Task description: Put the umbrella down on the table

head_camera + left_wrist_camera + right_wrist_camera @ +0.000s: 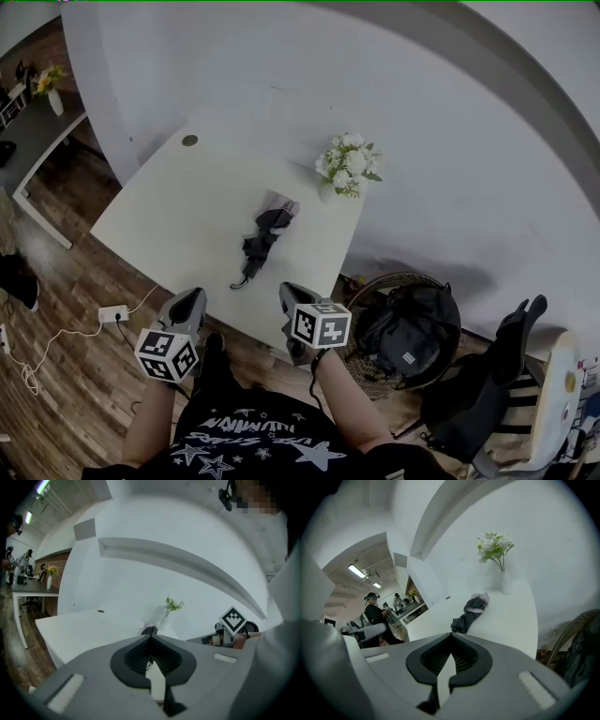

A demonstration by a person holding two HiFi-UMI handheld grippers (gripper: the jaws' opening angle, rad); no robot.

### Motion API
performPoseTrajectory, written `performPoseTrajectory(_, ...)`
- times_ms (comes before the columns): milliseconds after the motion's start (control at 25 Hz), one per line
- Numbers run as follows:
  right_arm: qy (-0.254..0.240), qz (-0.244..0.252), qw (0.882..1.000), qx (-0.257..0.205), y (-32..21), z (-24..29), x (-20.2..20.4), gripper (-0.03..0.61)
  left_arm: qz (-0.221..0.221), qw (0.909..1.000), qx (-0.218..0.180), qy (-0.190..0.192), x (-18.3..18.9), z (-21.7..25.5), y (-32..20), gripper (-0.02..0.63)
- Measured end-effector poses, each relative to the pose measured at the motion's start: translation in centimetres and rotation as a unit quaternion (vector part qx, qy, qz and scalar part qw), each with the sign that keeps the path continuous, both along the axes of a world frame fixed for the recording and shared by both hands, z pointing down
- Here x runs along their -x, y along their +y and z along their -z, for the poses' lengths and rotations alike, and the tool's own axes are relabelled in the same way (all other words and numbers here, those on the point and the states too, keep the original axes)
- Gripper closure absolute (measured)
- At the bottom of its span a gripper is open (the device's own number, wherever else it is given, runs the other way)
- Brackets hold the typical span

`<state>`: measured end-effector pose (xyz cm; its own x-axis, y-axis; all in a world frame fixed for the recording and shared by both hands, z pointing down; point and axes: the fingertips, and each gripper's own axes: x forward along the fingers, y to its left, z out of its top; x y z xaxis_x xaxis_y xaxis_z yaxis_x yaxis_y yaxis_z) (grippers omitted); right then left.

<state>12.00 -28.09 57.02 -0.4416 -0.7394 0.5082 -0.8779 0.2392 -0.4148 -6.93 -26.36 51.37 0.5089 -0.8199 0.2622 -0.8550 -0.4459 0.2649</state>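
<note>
A folded dark grey umbrella (265, 234) lies on the white table (178, 216), its strap end toward the near edge. It also shows in the right gripper view, umbrella (471, 611), and only as a dark tip (149, 630) over the jaws in the left gripper view. My left gripper (192, 298) is held off the table's near edge, shut, with nothing in it. My right gripper (289, 291) hangs beside it, just short of that edge, also shut and empty. Both stand well apart from the umbrella.
A white vase of flowers (347, 167) stands at the table's far right corner. Right of the table are a wicker basket holding a black backpack (412, 333) and a chair draped in black clothing (497, 375). A power strip (113, 313) lies on the wooden floor at left.
</note>
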Motion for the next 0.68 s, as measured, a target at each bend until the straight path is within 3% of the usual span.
performPoseTrajectory(360, 0.008, 0.033, 0.999, 0.007, 3.7, -0.9, -0.2, 0.565, 0.03, 0.9994, 0.015, -0.005, 0.0, -1.1, 4.6, 0.611)
performPoseTrajectory(680, 0.023, 0.059, 0.998, 0.007, 5.3, -0.9, -0.4, 0.565, 0.026, 0.9992, 0.022, -0.019, -0.5, -1.6, 6.4, 0.611)
